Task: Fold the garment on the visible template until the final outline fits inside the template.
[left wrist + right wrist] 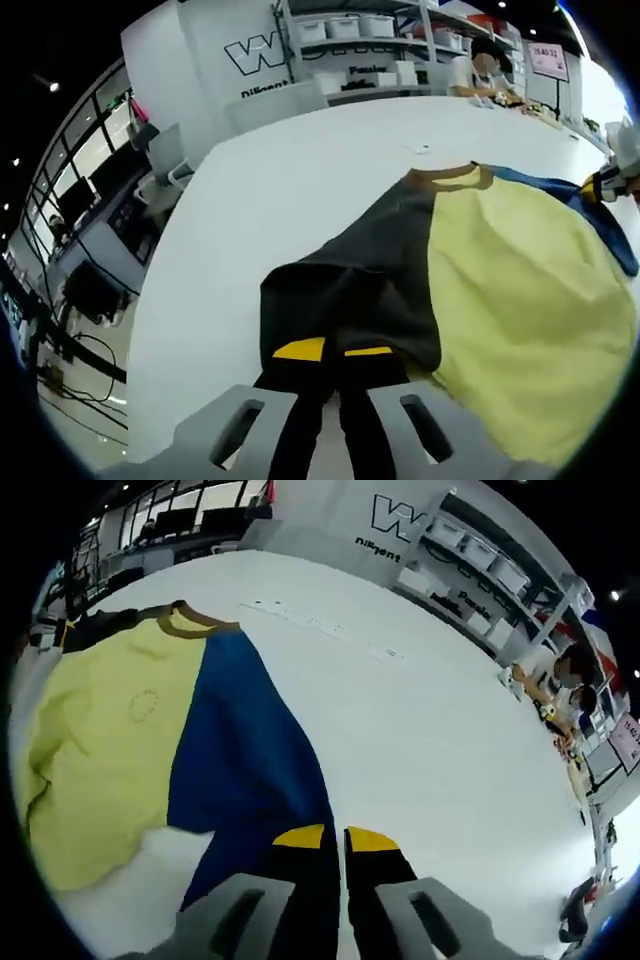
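A shirt lies spread on the white table [250, 200], with a yellow body [520, 290], a dark grey sleeve [350, 280], a blue sleeve [240, 750] and a tan collar [450, 178]. In the left gripper view my left gripper [335, 352] is shut on the edge of the grey sleeve, jaws close together. In the right gripper view my right gripper [336, 838] is shut on the end of the blue sleeve. The right gripper [610, 185] also shows at the far right of the left gripper view, at the blue fabric. The yellow body [100, 730] has a faint round print.
Faint marks [320, 625] run across the table beyond the shirt. Shelves with white bins [350, 40] stand behind the table, and a person [565, 675] sits at its far end. Bare tabletop [430, 760] stretches to the right of the blue sleeve.
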A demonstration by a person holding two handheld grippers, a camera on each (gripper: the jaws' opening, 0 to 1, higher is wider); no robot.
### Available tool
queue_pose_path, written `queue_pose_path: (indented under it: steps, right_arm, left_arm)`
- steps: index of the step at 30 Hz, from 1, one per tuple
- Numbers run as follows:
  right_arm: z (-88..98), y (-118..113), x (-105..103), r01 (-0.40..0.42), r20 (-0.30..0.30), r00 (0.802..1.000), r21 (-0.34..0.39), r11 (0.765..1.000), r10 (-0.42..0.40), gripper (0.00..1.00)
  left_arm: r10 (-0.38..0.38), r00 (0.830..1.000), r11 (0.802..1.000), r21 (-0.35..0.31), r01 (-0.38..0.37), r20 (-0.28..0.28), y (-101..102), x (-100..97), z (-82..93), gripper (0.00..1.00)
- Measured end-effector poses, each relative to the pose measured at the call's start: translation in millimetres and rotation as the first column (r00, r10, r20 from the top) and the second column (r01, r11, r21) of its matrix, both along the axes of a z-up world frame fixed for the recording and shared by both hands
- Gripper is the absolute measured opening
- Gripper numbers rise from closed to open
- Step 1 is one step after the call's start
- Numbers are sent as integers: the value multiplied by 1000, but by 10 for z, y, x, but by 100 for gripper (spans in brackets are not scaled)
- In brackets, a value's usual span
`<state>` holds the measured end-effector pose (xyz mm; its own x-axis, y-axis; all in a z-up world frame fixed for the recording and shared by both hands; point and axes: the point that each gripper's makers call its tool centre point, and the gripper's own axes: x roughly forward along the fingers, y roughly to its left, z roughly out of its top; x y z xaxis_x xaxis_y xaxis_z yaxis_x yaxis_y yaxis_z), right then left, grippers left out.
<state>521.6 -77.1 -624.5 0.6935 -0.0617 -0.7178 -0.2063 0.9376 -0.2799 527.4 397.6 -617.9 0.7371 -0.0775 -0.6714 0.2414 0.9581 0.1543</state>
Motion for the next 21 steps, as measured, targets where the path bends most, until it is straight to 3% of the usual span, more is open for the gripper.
queue_pose_path:
  steps: [2,5,7,9,10,11,12,13,15,18,21]
  right_arm:
    - [47,-2,-28,6,5,1000,10,1000,-6,18]
    - [148,113,-44,37,47,998,151,988,-44,25]
    - [192,160,-75,47,56,997,198,979,-60,28]
    - [249,286,-99,57,76,994,309,949,-85,31]
    - [267,347,-117,69,69,992,371,926,-102,35]
    - [297,430,-145,95,53,990,457,884,-134,40]
    - [315,477,-165,98,48,989,490,866,-139,46]
    - [341,537,-197,89,51,990,508,857,-133,53]
    - [365,629,-267,54,60,994,495,867,-96,58]
    - [371,808,-403,13,53,998,498,867,-45,56]
    - [342,981,-570,-15,37,999,501,865,-4,57]
  left_arm:
    - [2,1000,1000,-9,-2,5,-5,-43,15,13]
    - [-6,1000,1000,-30,6,9,-30,-99,57,23]
    - [-10,1000,999,-47,11,9,-61,-143,93,28]
    - [-11,1000,998,-54,12,6,-92,-189,126,33]
    - [-12,1000,998,-58,12,7,-106,-202,138,35]
    - [-12,1000,998,-62,12,9,-120,-215,149,36]
    - [-11,1000,997,-74,12,10,-150,-251,176,37]
    - [-7,1000,996,-86,8,13,-173,-276,194,38]
    - [23,1000,990,-138,-20,20,-232,-334,237,41]
    - [37,999,967,-252,-29,30,-390,-429,307,57]
    - [30,1000,960,-279,-30,-5,-470,-561,308,58]
